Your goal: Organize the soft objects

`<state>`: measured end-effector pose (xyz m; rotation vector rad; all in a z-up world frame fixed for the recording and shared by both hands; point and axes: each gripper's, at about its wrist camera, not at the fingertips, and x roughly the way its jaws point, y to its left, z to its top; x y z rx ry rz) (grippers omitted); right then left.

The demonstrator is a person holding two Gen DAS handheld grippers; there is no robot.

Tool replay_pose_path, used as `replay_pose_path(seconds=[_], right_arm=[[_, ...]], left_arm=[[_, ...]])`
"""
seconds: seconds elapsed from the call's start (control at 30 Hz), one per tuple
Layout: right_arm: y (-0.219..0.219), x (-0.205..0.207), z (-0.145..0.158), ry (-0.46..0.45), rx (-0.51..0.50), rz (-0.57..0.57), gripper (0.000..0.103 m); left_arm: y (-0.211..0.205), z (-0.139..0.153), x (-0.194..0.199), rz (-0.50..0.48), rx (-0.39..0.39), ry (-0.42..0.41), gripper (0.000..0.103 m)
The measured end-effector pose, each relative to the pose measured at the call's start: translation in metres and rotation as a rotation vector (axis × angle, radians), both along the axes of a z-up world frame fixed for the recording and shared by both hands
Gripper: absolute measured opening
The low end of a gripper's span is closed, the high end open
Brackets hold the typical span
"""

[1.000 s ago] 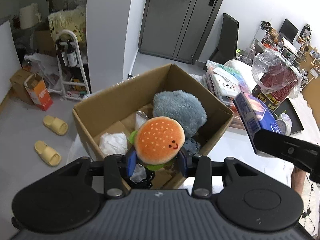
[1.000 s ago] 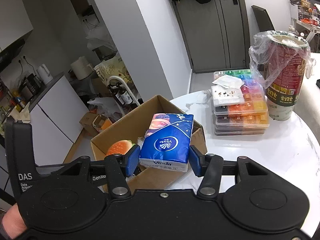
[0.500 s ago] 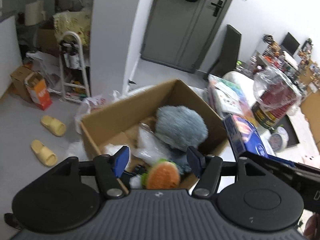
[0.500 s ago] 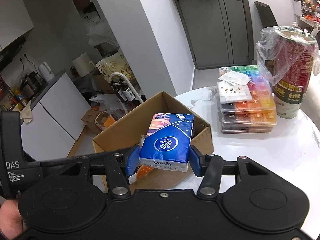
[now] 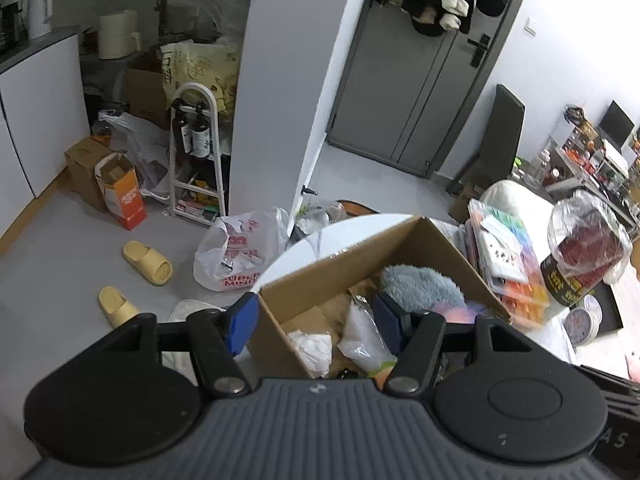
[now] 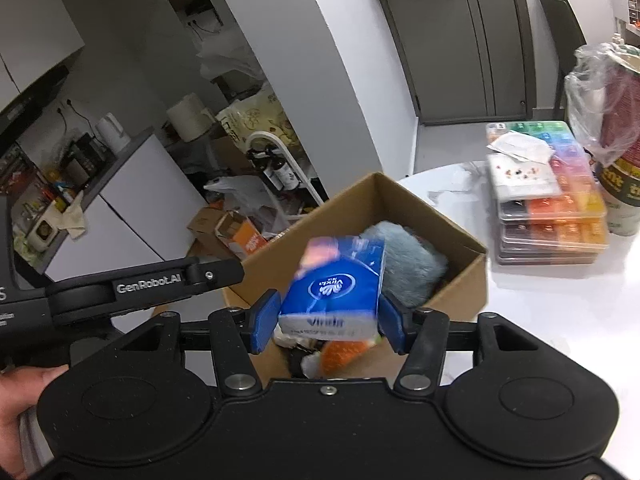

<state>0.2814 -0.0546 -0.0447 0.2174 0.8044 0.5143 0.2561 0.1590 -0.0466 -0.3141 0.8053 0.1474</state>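
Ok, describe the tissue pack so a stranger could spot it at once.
Find the open cardboard box on the white round table. Just above its near end, the right hand-held gripper has the tissue pack between its blue pads. It alone is glossy blue with a white Vinda logo, unlike the fuzzy grey-blue plush behind it.
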Motion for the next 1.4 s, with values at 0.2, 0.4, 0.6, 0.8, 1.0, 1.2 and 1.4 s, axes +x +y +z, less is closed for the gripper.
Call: replay_pose_path(seconds=[0.2, 0.4, 0.6, 0.8, 1.0, 1.2, 1.4], right_arm=[[-0.009, -0.011, 0.004, -0.005, -0.018, -0.018, 0.081], [-0.031, -0.027, 0.014, -0.012, -0.033, -0.044, 0.081], [-0.051, -0.042, 0.024, -0.037, -0.035, -0.060, 0.088], [-0.071, -0.050, 0.034, -0.056, -0.037, -0.063, 0.088], [-0.090, -0.060, 0.047, -0.098, -0.014, -0.074, 0.093], [-0.104, -0.076, 0.059, -0.141, -0.015, -0.066, 0.100], [-0.117, -0.090, 0.063, -0.176, -0.022, -0.051, 0.103]], left_arm=[[-0.006, 0.008, -0.006, -0.004, 0.001, -0.007, 0.076], [-0.021, 0.016, -0.009, -0.046, -0.003, -0.010, 0.090], [-0.035, 0.020, -0.011, -0.057, 0.017, 0.017, 0.094], [-0.051, 0.032, -0.017, -0.067, 0.052, 0.041, 0.096], [-0.068, 0.045, -0.024, -0.070, 0.090, 0.040, 0.099], [-0.085, 0.062, -0.035, -0.081, 0.113, 0.004, 0.099], [-0.094, 0.077, -0.053, -0.057, 0.138, -0.029, 0.100]])
